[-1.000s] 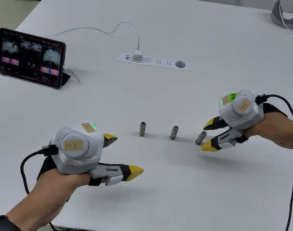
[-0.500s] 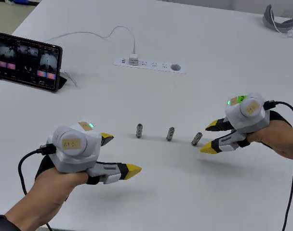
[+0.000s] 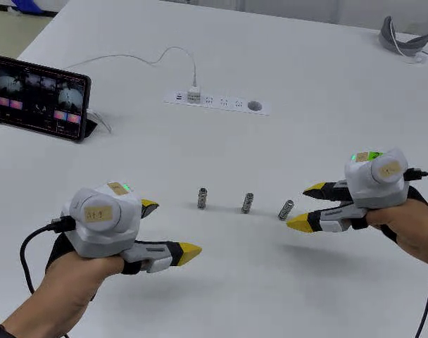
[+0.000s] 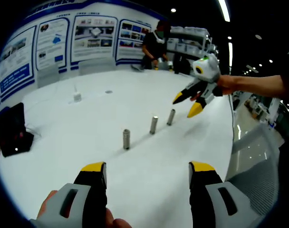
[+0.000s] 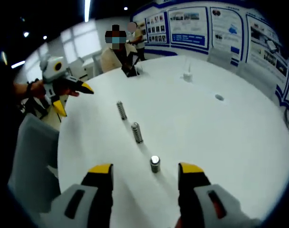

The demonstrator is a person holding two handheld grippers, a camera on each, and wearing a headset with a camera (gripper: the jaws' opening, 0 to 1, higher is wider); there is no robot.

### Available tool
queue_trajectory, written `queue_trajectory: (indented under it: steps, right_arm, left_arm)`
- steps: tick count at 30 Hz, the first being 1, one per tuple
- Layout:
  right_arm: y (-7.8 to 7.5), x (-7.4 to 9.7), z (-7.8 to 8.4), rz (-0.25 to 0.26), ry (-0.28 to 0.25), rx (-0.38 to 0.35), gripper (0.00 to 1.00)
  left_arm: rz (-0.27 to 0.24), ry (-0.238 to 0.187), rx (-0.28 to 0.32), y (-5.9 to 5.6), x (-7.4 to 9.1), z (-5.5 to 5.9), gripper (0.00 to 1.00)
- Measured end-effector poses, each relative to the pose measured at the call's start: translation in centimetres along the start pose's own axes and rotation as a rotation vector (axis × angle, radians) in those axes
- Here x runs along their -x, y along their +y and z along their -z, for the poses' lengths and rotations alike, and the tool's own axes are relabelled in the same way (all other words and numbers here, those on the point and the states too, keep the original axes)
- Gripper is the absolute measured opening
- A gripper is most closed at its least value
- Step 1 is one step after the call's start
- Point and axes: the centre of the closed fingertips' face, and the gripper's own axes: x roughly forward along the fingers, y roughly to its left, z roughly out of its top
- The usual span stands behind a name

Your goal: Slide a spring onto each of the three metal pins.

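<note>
Two jaws of the right gripper (image 5: 144, 168) stand spread wide and hold nothing, their yellow tips just short of the leaning pin (image 5: 155, 164), which sits on the line between them. To do this step well, I judge the tips should come in level and close softly on that pin's coiled sleeve, squaring it upright and seating the spring fully down rather than shoving from one side, since a sideways nudge could tip it toward the middle pin (image 5: 137, 132). The left gripper (image 3: 170, 227) hovers low over the table (image 3: 221, 289), its jaws also spread and empty, well apart from the row. In the head view the three stand in a line: the left pin (image 3: 202, 198) and the middle one upright, the leaning one nearest the right gripper. All three look ribbed, as if already wearing springs, though they are too small to be sure. Beyond them lies a white power strip (image 3: 217, 102) with a plug in it, and a tablet (image 3: 39, 98) is propped at the far left.
</note>
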Motion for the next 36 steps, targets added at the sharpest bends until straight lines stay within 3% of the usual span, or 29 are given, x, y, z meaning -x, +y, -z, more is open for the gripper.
queue_trajectory:
  steps: [8, 18, 36]
  right_arm:
    - [0.8, 0.1, 0.2, 0.011, -0.049, -0.045, 0.65]
    - [1.2, 0.4, 0.0, 0.053, -0.126, -0.117, 0.66]
    - [2.9, 0.9, 0.4, 0.102, -0.178, -0.171, 0.69]
  left_arm:
    - [-0.004, -0.007, 0.002, 0.4, -0.1, -0.4, 0.73]
    - [-0.018, -0.012, 0.015, 1.4, 0.2, -0.7, 0.75]
    - [-0.027, -0.025, 0.021, 2.3, 0.4, -0.8, 0.75]
